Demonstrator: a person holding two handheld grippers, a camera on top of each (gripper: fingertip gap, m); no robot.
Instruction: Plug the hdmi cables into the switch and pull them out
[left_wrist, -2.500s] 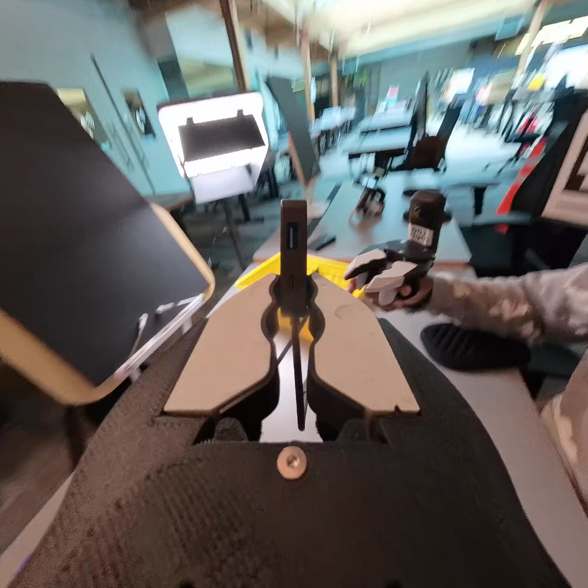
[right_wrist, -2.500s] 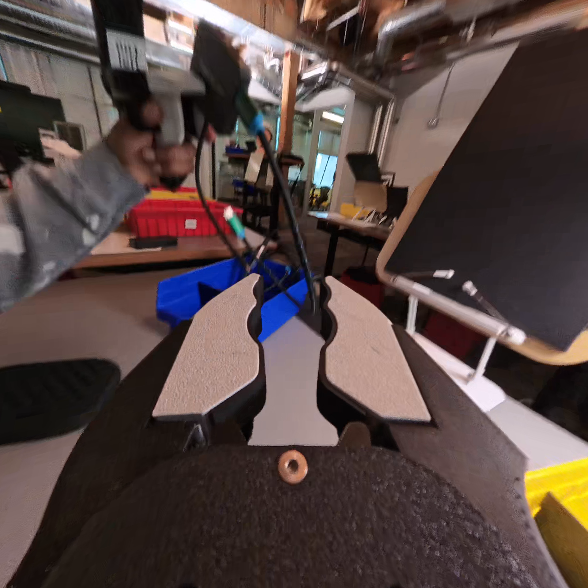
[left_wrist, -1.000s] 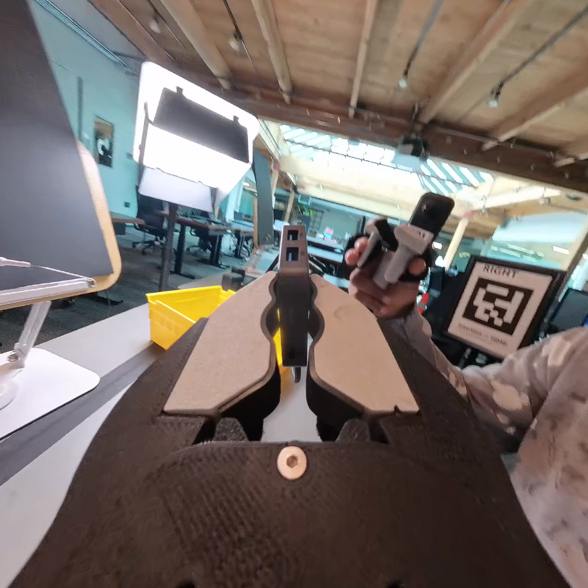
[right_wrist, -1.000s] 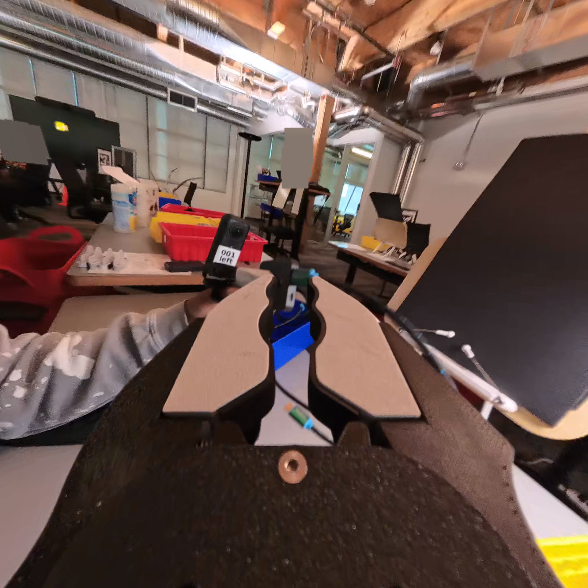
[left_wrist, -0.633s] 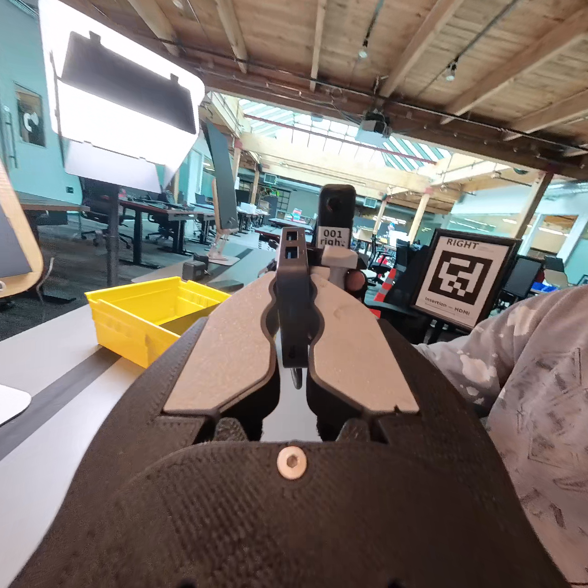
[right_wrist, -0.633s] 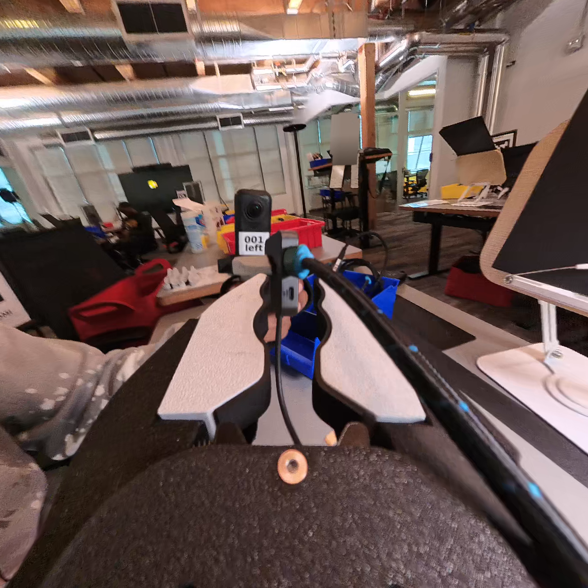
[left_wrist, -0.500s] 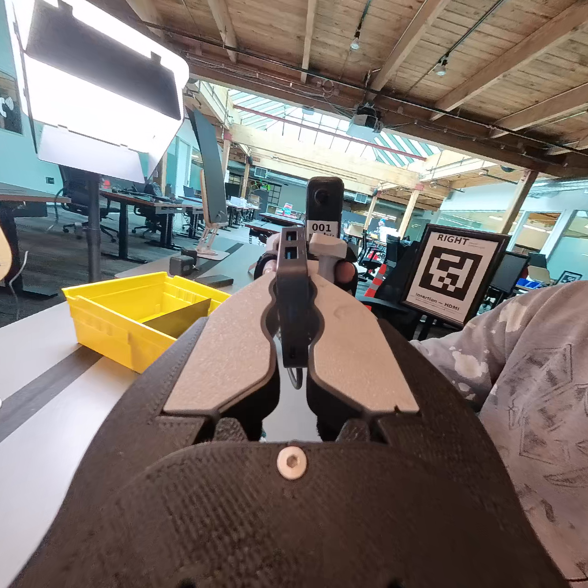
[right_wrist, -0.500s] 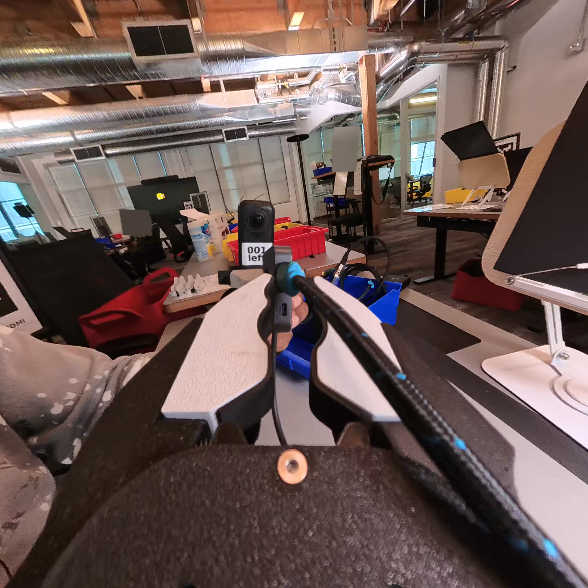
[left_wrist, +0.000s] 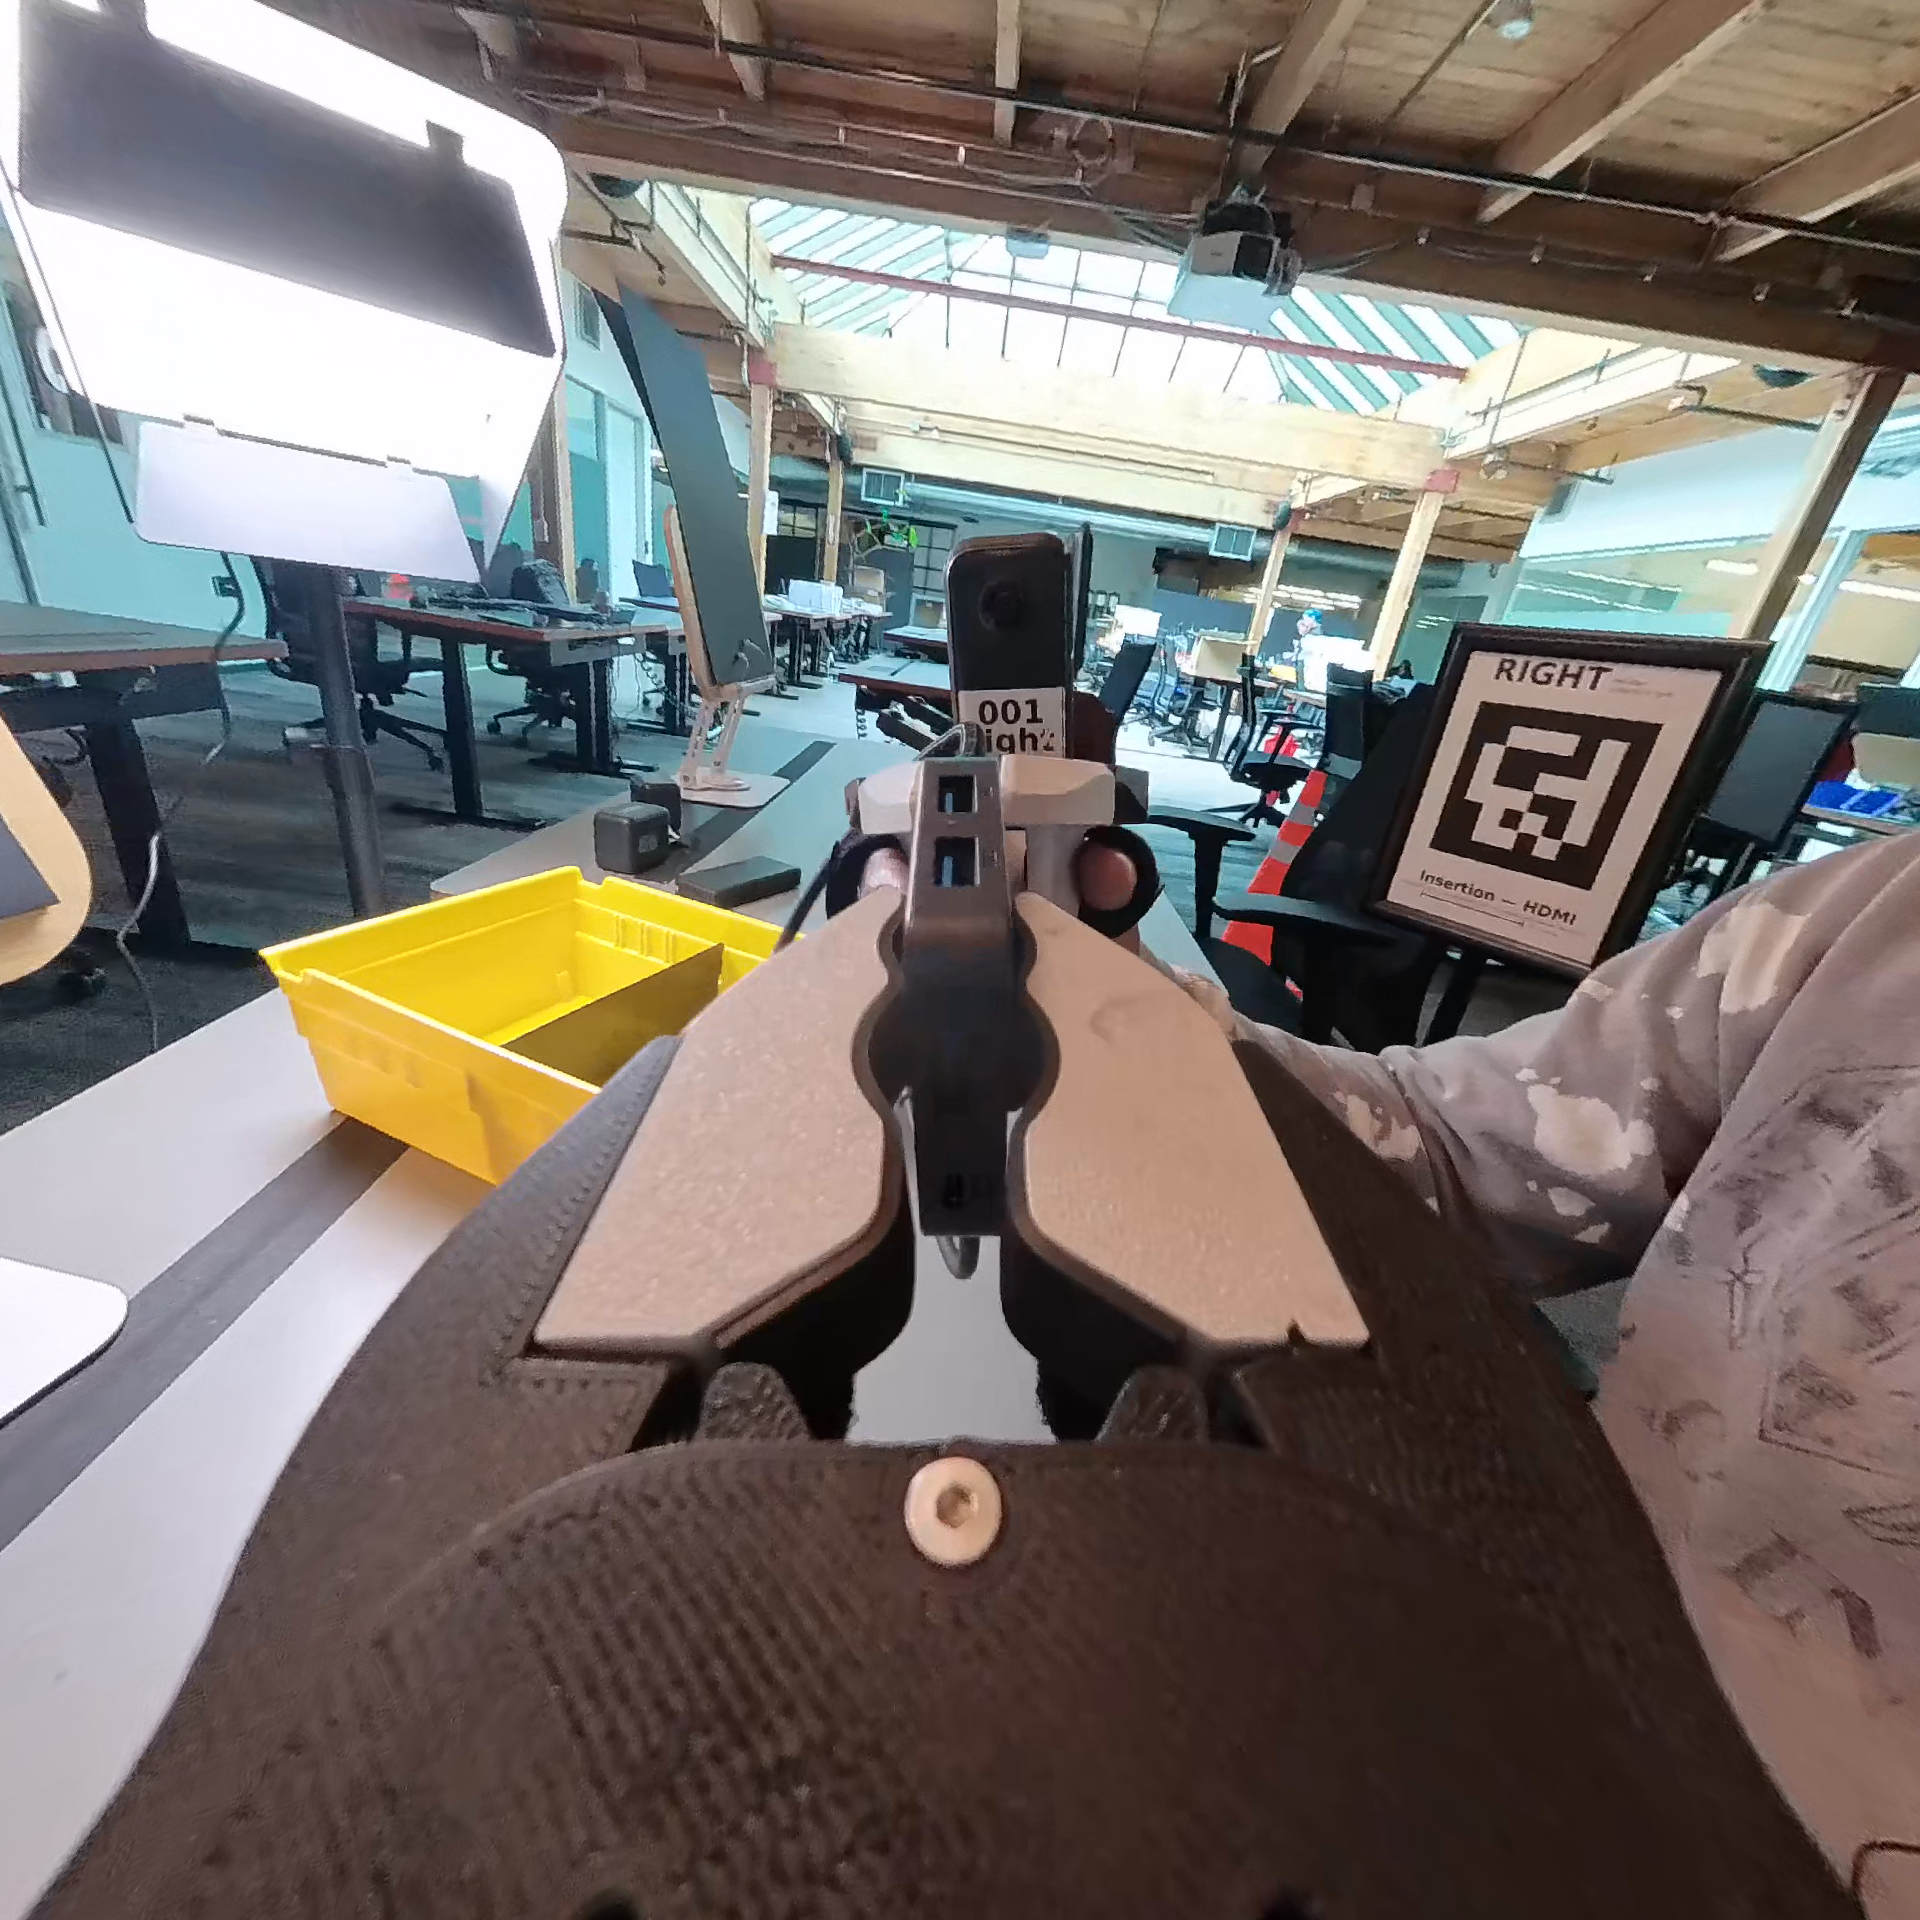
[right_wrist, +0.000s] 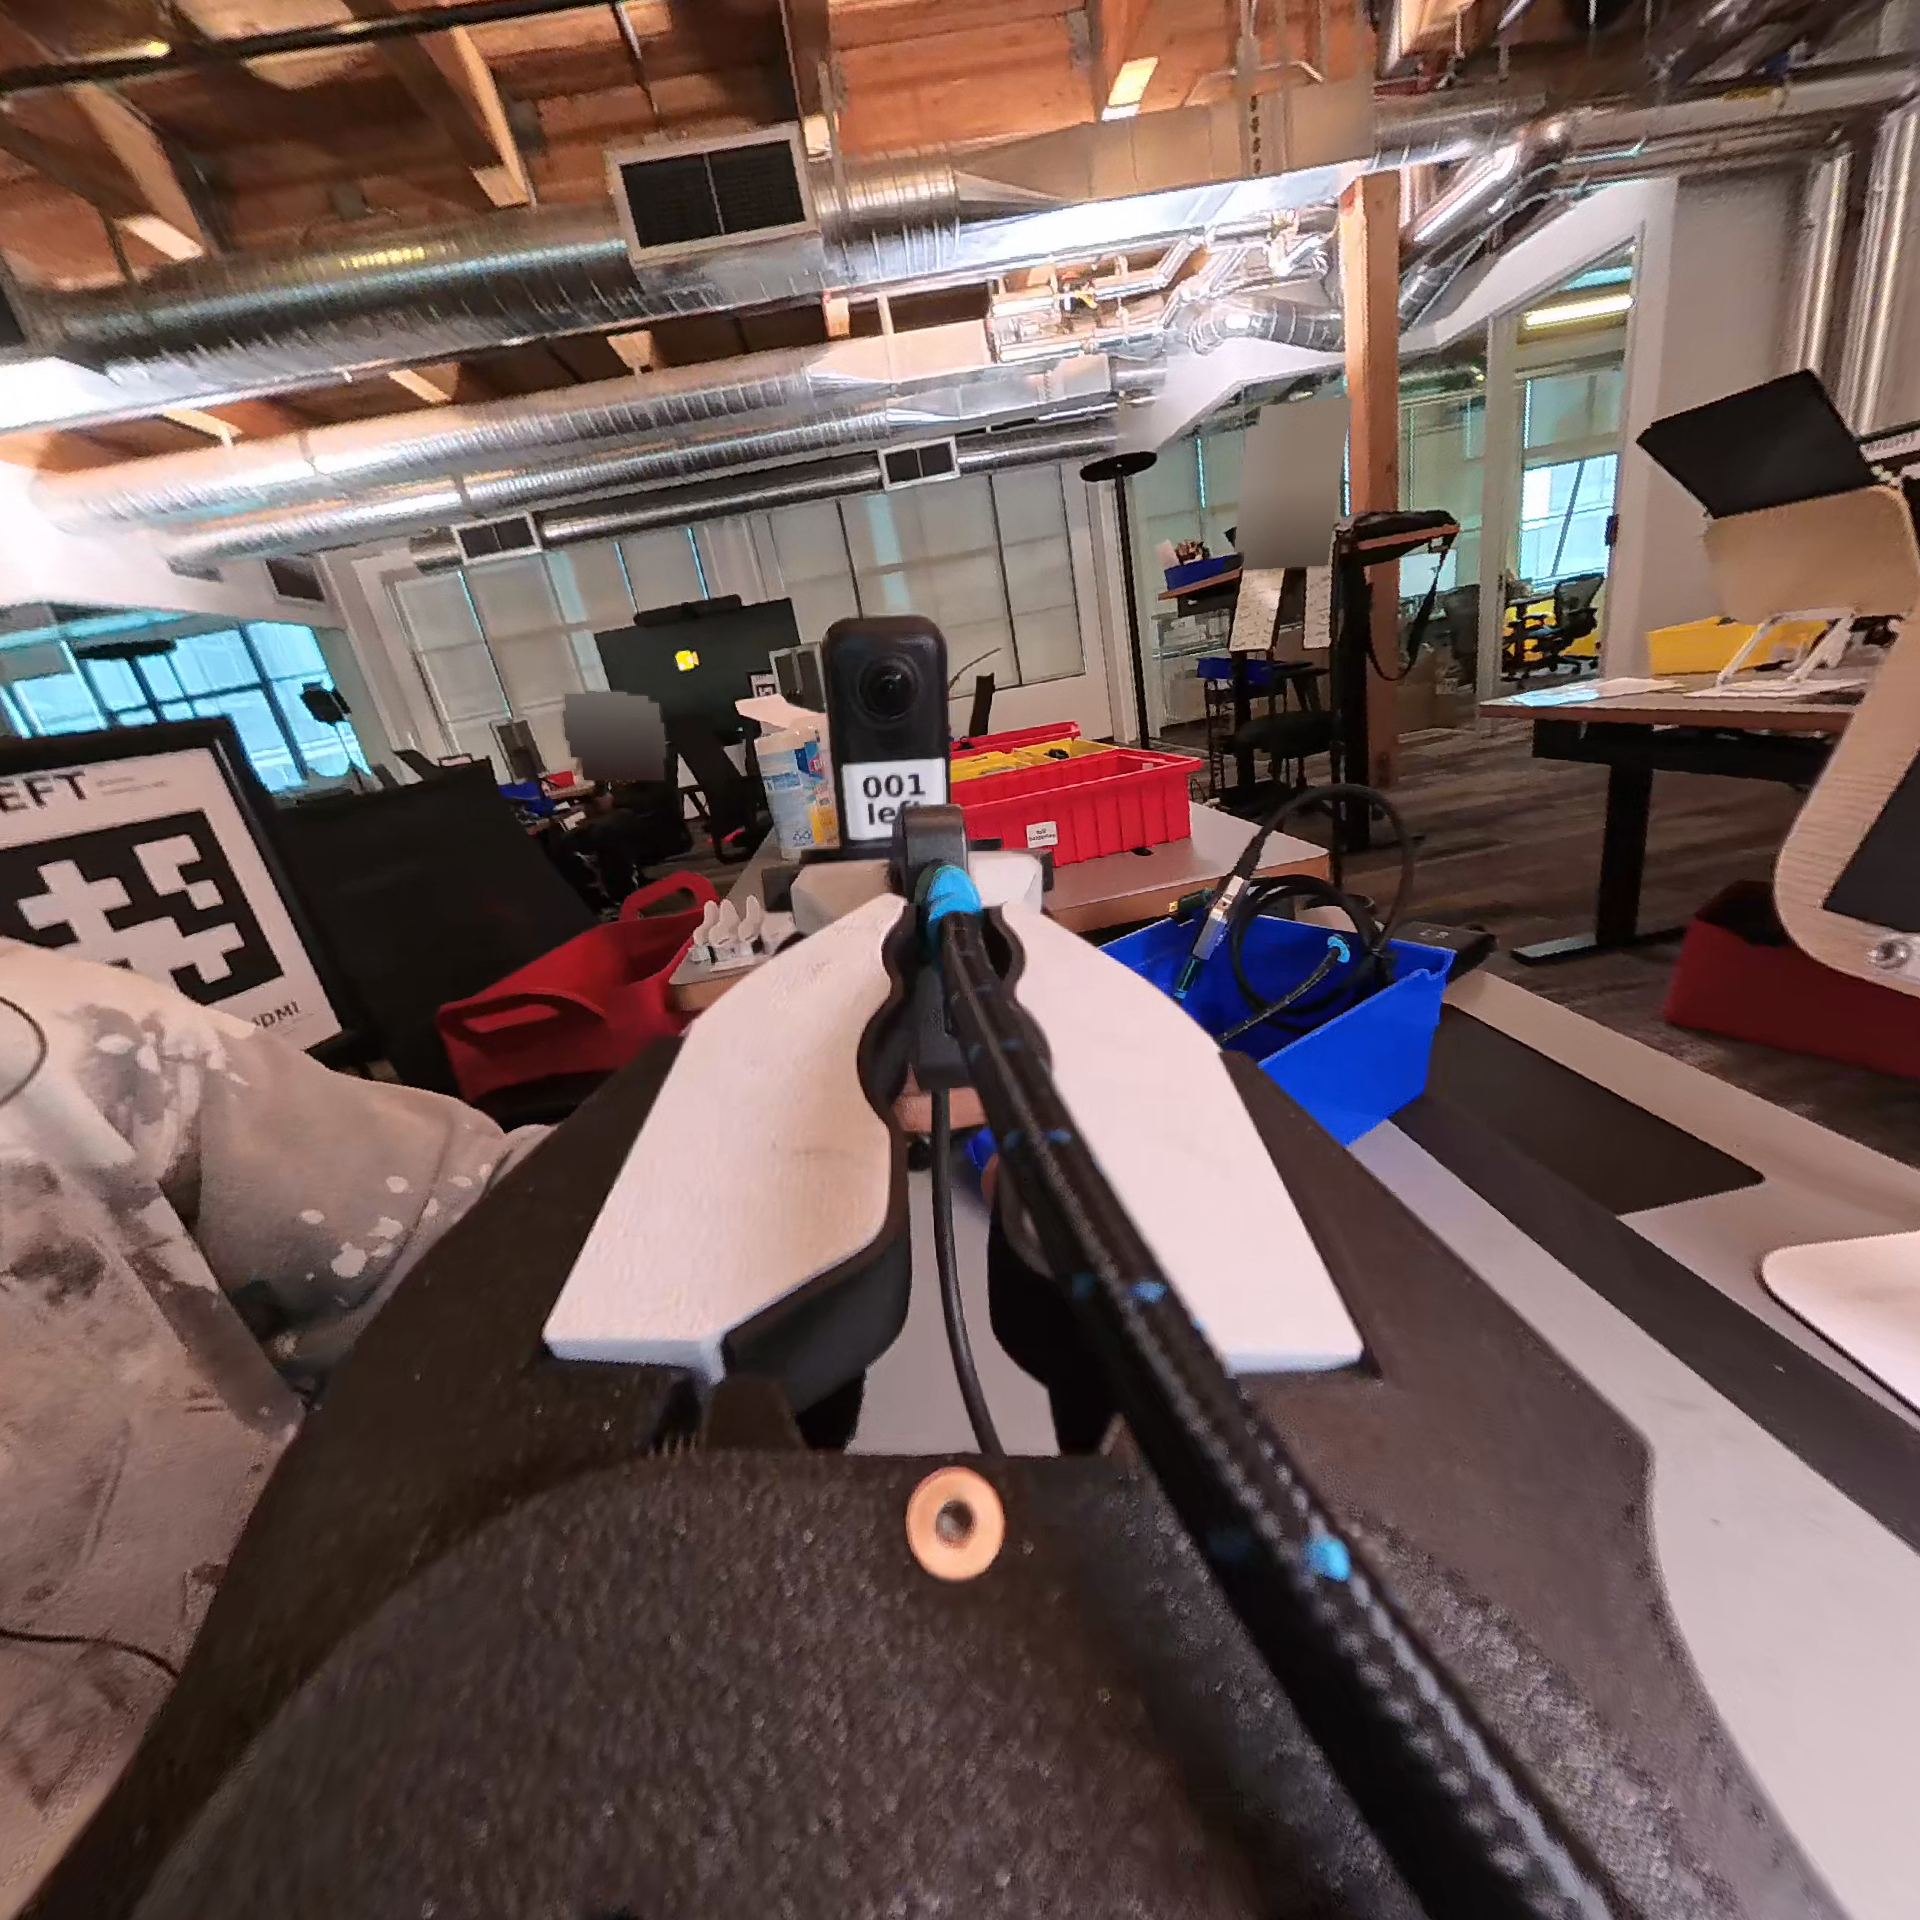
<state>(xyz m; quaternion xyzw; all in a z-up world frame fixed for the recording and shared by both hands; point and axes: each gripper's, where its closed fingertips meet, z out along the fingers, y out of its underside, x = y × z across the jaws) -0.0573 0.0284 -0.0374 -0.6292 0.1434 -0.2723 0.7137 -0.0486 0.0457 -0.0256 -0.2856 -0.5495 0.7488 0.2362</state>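
My left gripper (left_wrist: 956, 914) is shut on a dark grey switch (left_wrist: 951, 862), held upright on edge with two blue ports facing me. A thin lead hangs from its lower end. My right gripper (right_wrist: 948, 914) is shut on the plug of a black braided HDMI cable (right_wrist: 1049, 1174) with a blue collar (right_wrist: 948, 891). The cable runs back over the gripper to the lower right. The two grippers face each other, tip to tip, above the table. The plug end meets the switch (right_wrist: 928, 831); I cannot tell whether it is seated. The right gripper's white fingers (left_wrist: 1060, 795) show just behind the switch.
A yellow bin (left_wrist: 416, 997) stands on the grey table (left_wrist: 156, 1164) at the left. A blue bin (right_wrist: 1340, 1029) holds several more cables. A framed marker sign (left_wrist: 1548, 800) stands at the right, and a white stand base (right_wrist: 1849, 1299) lies at the table's right. A person's sleeve (left_wrist: 1662, 1091) is close.
Both grippers have risen from the table and turned to face each other. The right one has taken hold of the cable plug and brought it up to the switch.
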